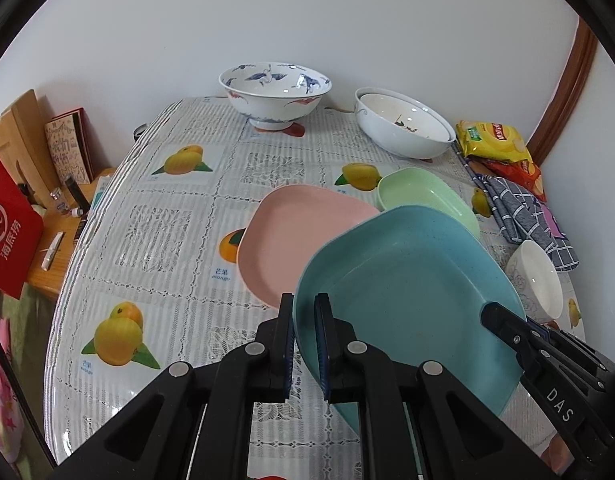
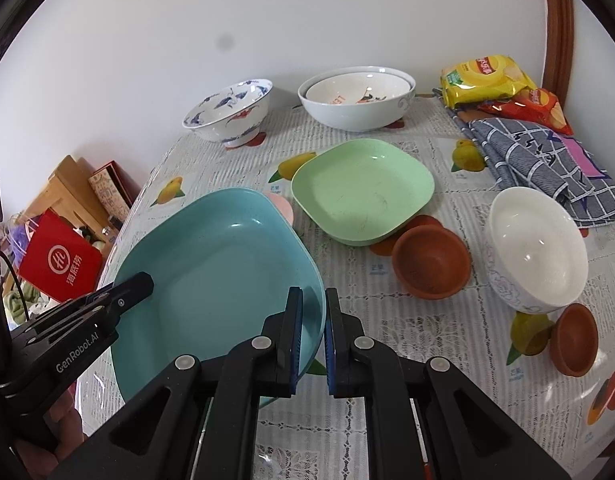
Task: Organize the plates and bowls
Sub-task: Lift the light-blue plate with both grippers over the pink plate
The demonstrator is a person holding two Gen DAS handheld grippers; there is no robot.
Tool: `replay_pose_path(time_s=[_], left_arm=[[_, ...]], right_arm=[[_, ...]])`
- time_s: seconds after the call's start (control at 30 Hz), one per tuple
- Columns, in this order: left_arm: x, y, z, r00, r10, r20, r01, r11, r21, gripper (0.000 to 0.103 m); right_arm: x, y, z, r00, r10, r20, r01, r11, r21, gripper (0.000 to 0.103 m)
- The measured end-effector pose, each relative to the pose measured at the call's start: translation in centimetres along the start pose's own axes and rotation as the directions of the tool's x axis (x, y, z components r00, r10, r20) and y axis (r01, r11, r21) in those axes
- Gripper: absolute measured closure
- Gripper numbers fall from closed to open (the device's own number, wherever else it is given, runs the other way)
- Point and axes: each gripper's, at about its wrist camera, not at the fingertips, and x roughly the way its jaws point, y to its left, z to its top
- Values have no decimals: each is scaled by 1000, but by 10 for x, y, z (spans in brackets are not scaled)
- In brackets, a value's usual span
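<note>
Blue square plate sits above the table at near centre, left gripper clamped on its left rim, right gripper on its right rim. Pink square plate lies on the table under and beyond its far-left edge. Green square plate just right of the pink one. Two brown clay bowls right of the blue plate. White round bowl further right. Far edge: crane-pattern bowl left, nested white bowls right. Snack bags and checked cloth far right.
</note>
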Motion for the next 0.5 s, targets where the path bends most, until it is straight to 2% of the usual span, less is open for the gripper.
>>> replay_pose_path(time_s=[0.5], left_arm=[[27, 32, 2, 998, 51, -43, -54, 996, -68, 93]], right_arm=[[44, 22, 6, 997, 40, -68, -43, 998, -51, 93]])
